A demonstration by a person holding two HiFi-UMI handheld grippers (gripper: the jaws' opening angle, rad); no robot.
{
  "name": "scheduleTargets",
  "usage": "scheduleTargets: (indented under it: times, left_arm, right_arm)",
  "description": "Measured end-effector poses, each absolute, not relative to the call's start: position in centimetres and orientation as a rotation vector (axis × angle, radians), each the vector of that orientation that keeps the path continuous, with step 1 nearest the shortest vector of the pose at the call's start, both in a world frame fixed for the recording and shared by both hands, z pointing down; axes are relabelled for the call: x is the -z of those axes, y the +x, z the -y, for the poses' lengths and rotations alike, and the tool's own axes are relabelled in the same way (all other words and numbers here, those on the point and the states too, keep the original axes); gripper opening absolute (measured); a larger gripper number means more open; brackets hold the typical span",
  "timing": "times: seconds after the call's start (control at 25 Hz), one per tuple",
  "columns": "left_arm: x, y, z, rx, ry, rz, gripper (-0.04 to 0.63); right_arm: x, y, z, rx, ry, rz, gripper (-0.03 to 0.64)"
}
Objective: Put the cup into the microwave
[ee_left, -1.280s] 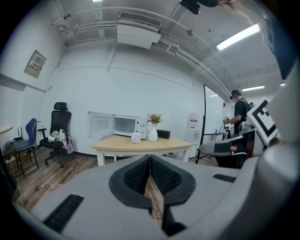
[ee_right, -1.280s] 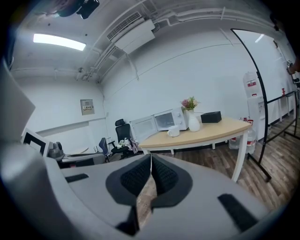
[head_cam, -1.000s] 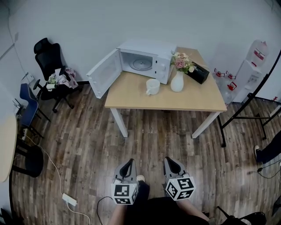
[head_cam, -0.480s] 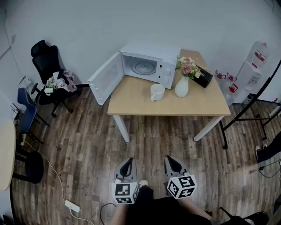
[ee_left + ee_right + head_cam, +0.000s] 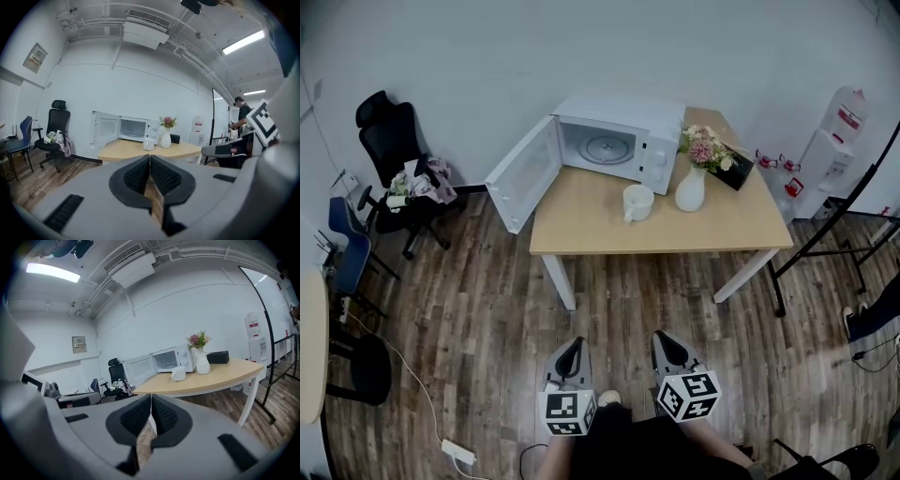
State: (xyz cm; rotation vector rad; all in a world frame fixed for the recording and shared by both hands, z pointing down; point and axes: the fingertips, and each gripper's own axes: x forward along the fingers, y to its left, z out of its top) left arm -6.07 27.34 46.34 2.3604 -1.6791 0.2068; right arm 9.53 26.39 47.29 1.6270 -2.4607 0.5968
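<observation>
Cup [image 5: 637,202] stands on the surface [image 5: 656,234] just before the open microwave [image 5: 614,141], well apart from both grippers; prob. ceramic: stiff, smooth, fairly light, breakable; grip wall/rim or handle. Left gripper [image 5: 575,345] & right gripper [image 5: 662,339]: fingers [image 5: 136,176] clenched, empty. Vs 1 s ago: surface slightly nearer.

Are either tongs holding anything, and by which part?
Nothing is held. Left tongs and right tongs are shut and empty; the cup sits on the table.
</observation>
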Motion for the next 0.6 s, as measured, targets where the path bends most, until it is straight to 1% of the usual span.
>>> scheduleTargets:
  times: [0.6]
  left_arm:
    - [-47.5, -9.6, -27.1, -0.215, 2.322, 1.694, 0.006]
  right_arm:
    - [-48.4, 7.3, -25.4, -0.617, 1.652, 2.426, -0.005]
